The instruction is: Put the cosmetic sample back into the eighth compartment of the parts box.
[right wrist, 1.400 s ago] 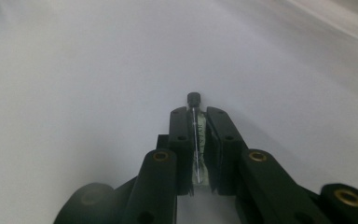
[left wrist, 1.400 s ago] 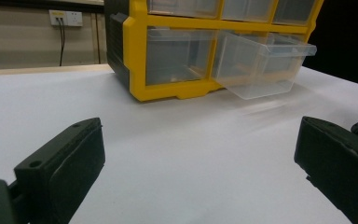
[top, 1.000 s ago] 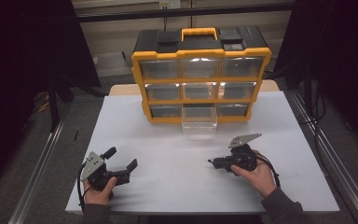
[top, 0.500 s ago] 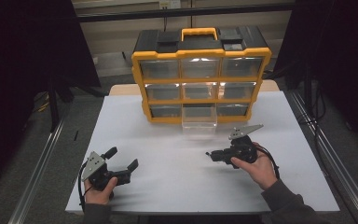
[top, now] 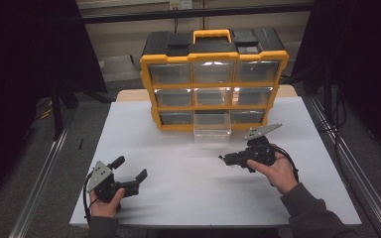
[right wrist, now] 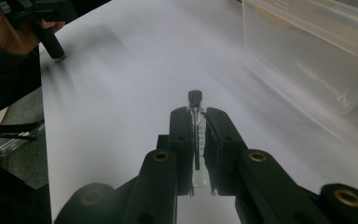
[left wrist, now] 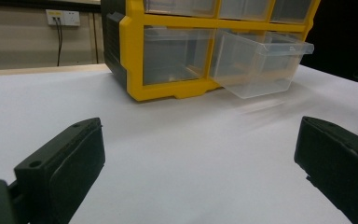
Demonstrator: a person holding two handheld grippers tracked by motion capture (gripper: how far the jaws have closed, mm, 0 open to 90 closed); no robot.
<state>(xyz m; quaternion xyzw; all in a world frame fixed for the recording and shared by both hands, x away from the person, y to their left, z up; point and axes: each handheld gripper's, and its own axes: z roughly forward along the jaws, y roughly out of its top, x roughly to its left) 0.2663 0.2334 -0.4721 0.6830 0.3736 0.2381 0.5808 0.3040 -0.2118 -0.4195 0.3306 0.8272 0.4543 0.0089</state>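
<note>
The left gripper (top: 130, 174), at the lower left of the high view, has its jaws spread wide with nothing between them; in the left gripper view they stand at the two lower corners over the bare white table (left wrist: 177, 158). The right gripper (top: 224, 159), right of centre in the high view, is pressed together on a small clear vial (right wrist: 197, 140) with a black cap, which pokes out past the jaw tips in the right gripper view.

At the top centre of the high view stands a yellow drawer cabinet (top: 213, 84) with clear drawers. Its bottom middle drawer (top: 211, 133) is pulled out toward the table; what lies in it I cannot tell.

The left hand (top: 106, 203) rests low on the table edge. The right hand (top: 278, 171) holds its gripper pointing left, just below and right of the open drawer
</note>
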